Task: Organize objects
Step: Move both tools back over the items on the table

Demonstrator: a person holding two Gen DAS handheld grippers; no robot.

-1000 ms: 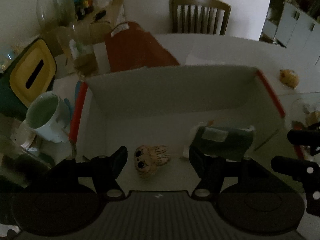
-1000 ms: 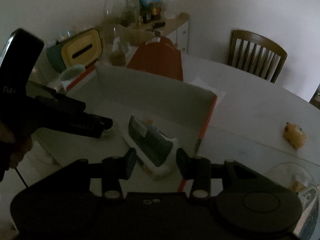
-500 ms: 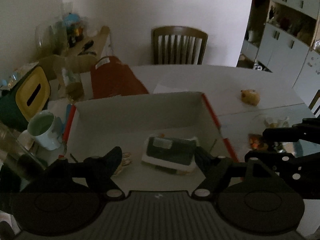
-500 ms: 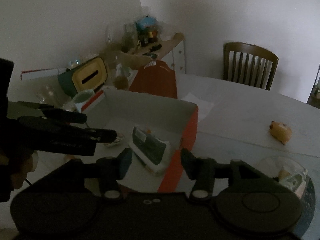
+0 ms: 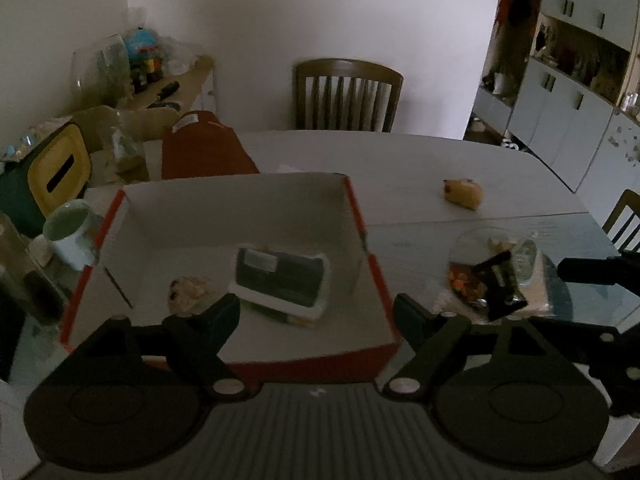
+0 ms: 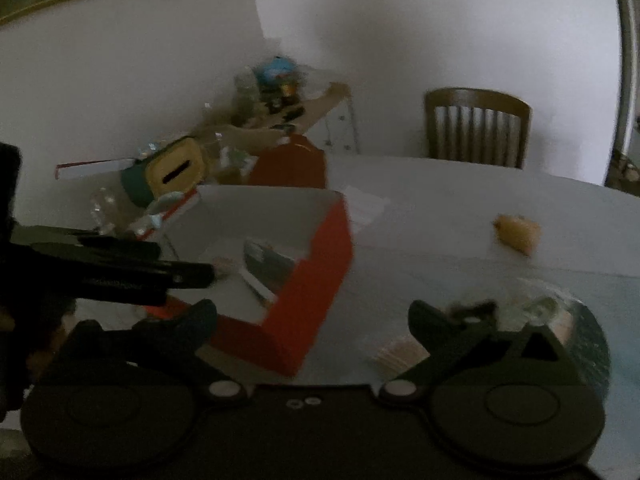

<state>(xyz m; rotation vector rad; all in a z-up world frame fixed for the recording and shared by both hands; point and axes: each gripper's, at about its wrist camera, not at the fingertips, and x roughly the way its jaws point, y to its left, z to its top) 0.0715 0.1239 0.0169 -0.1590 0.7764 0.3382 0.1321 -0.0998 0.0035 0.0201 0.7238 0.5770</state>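
Note:
A cardboard box [image 5: 372, 272], red outside and white inside, stands on the table. In it lie a dark packet with a white label [image 5: 280, 280] and a small cartoon-face toy [image 5: 188, 292]. My left gripper [image 5: 316, 312] hovers open above the box's near wall, holding nothing. In the right wrist view the box [image 6: 316, 280] sits to the left, with the packet [image 6: 272, 268] inside. My right gripper [image 6: 314, 316] is open wide and holds nothing, over the table by the box's corner. The left gripper [image 6: 120, 268] shows at the left.
A glass plate [image 5: 536, 240] of small items lies right of the box, and a yellow plush toy [image 5: 462, 192] sits farther back. A mug [image 5: 72, 232], a yellow-lidded tissue box [image 5: 56, 168] and a red bag [image 5: 204, 152] crowd the left. A wooden chair [image 5: 348, 94] stands behind the table.
Both grippers have pulled back and up, away from inside the box. The right gripper's fingers have spread wider, leaving the dark packet lying in the box.

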